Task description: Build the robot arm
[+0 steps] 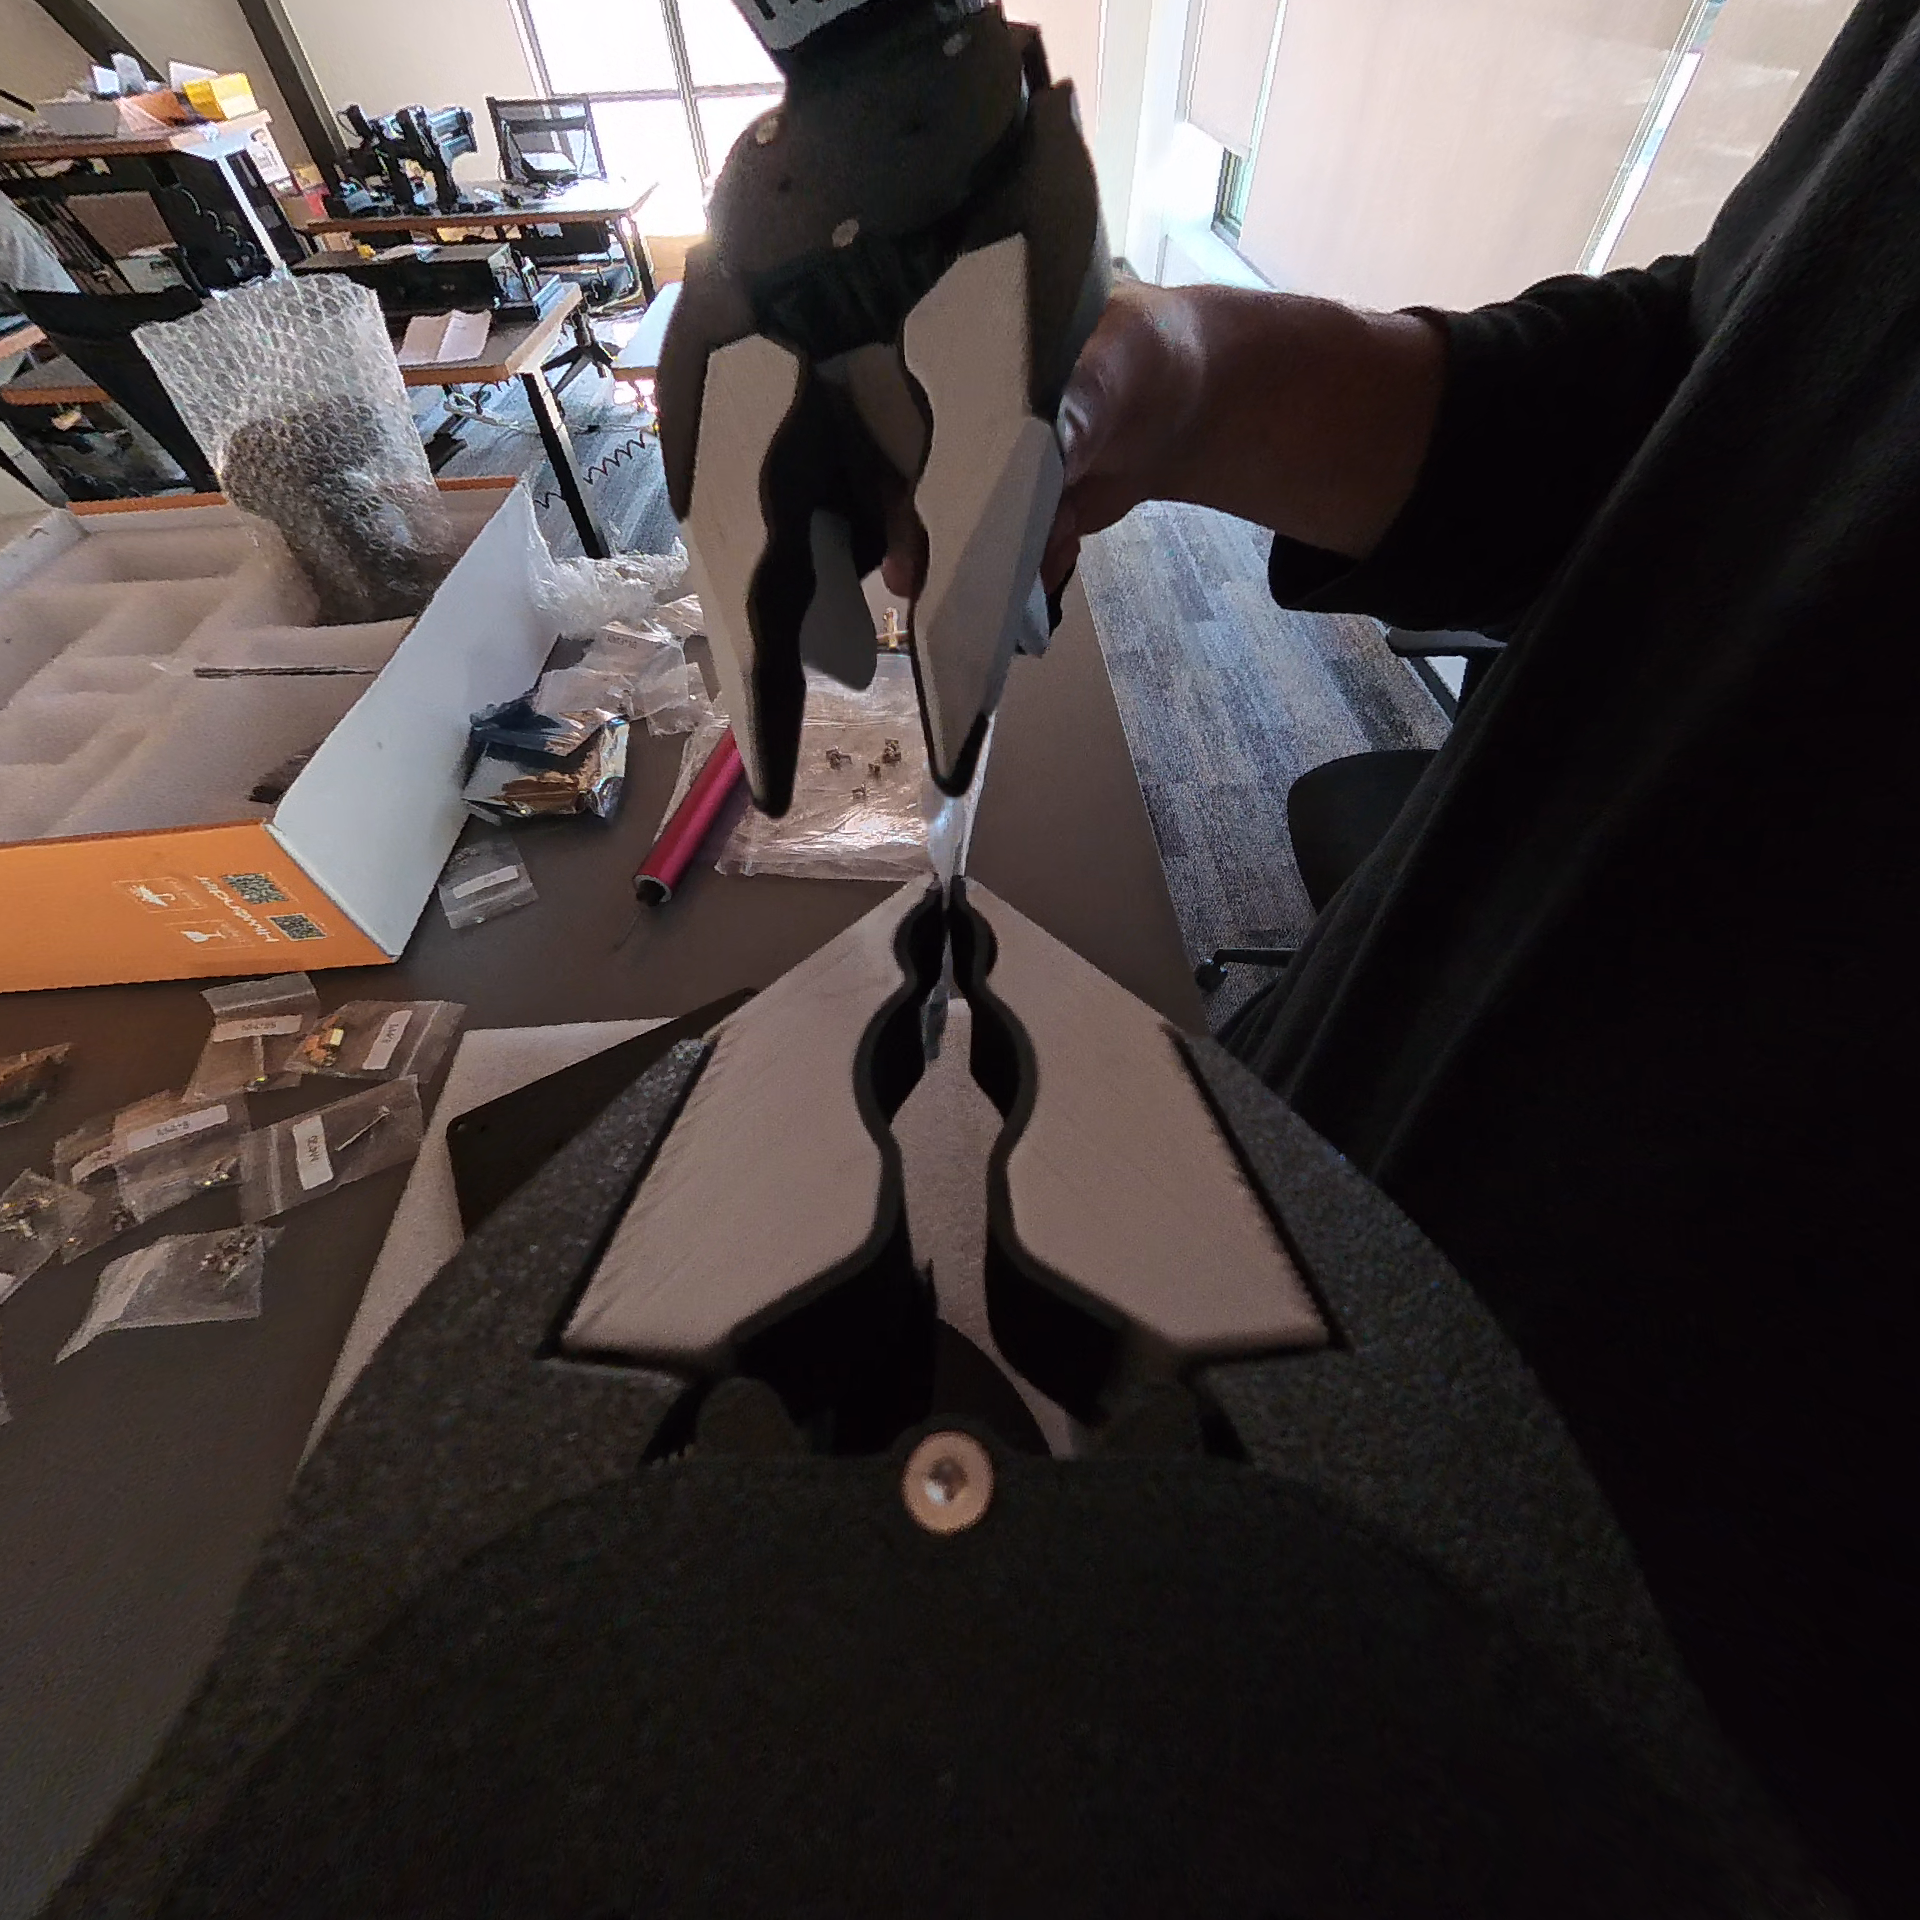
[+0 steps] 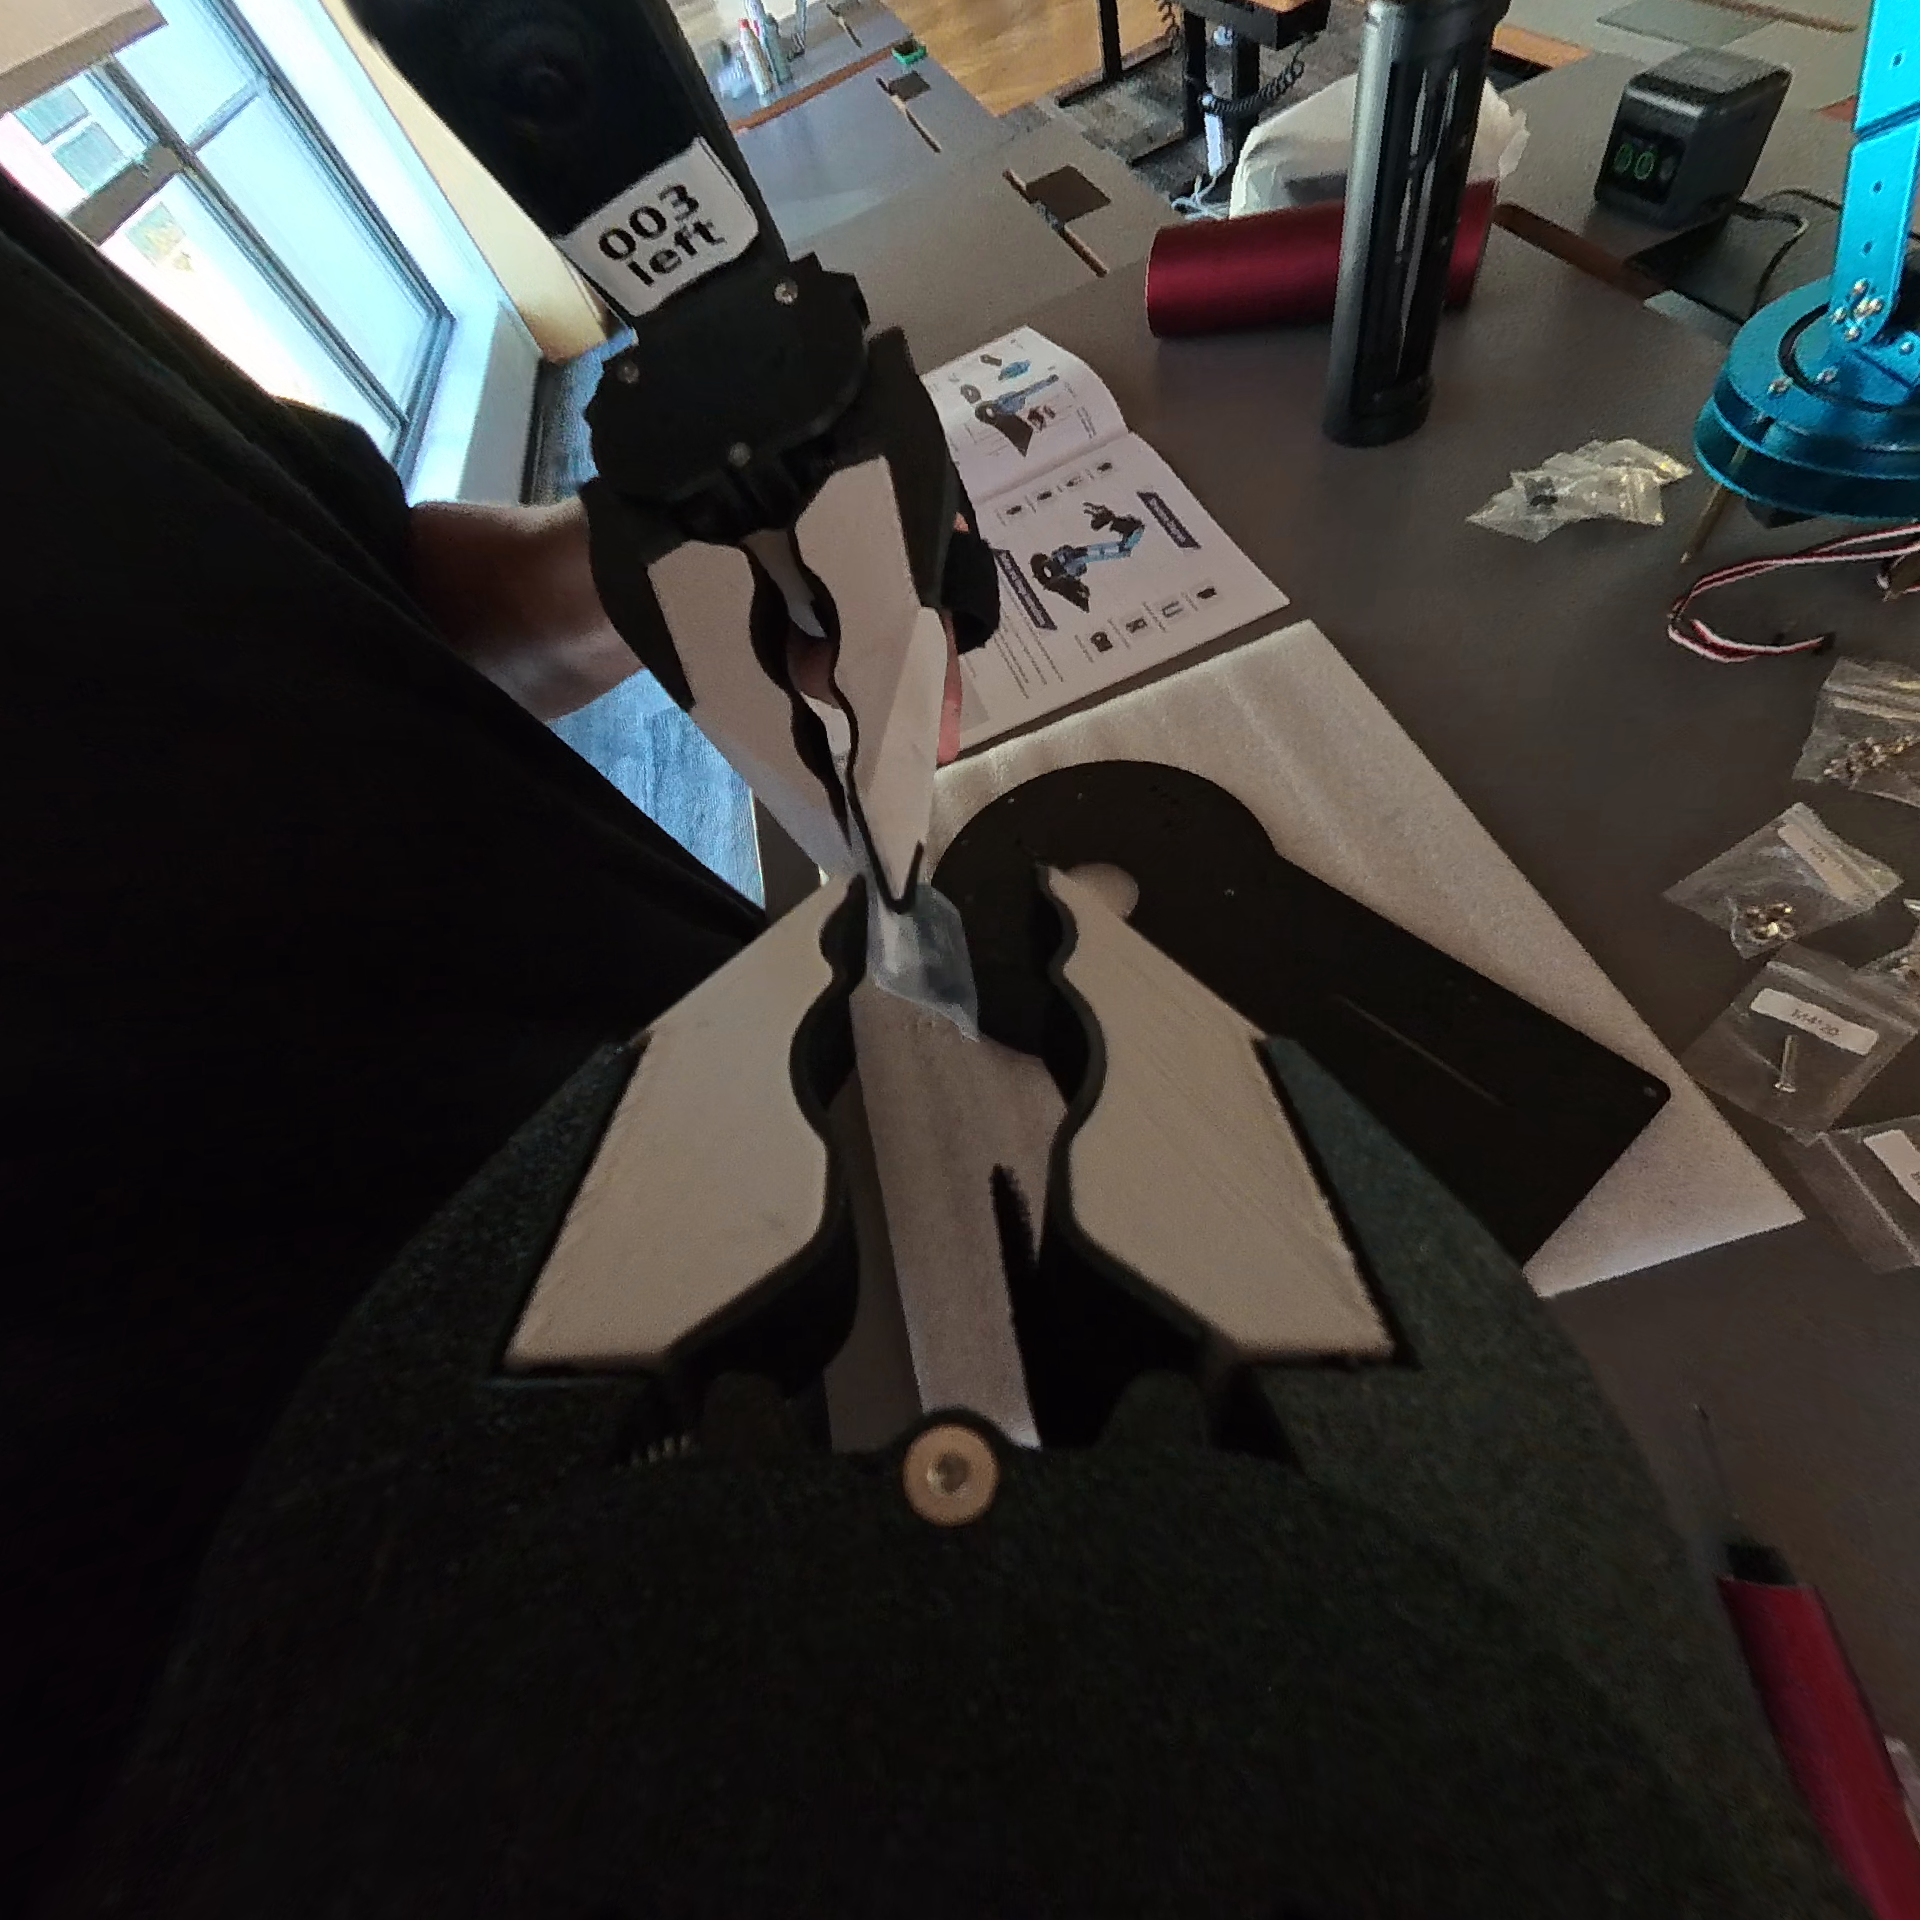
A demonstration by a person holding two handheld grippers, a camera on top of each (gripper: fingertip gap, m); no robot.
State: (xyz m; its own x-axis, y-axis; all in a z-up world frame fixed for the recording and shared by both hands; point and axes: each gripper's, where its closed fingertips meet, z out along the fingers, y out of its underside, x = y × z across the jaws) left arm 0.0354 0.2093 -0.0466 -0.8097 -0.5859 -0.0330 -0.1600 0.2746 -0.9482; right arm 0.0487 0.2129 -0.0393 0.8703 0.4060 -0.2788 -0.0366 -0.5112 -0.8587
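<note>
My left gripper is shut on a small clear plastic bag and holds it above the dark table. In the right wrist view the left gripper comes down from the top, with the bag hanging from its tips. My right gripper is open, and the bag sits between its fingers, close to its left finger. In the left wrist view the right gripper points down at me, open, one fingertip right by the bag. A hand holds it.
An orange and white box with foam stands left, with bubble wrap, a red tube and several small parts bags. A black plate lies on white foam. Beyond it are a booklet, a blue robot base and a black cylinder. My two grippers' fingertips are within a few centimetres of each other.
</note>
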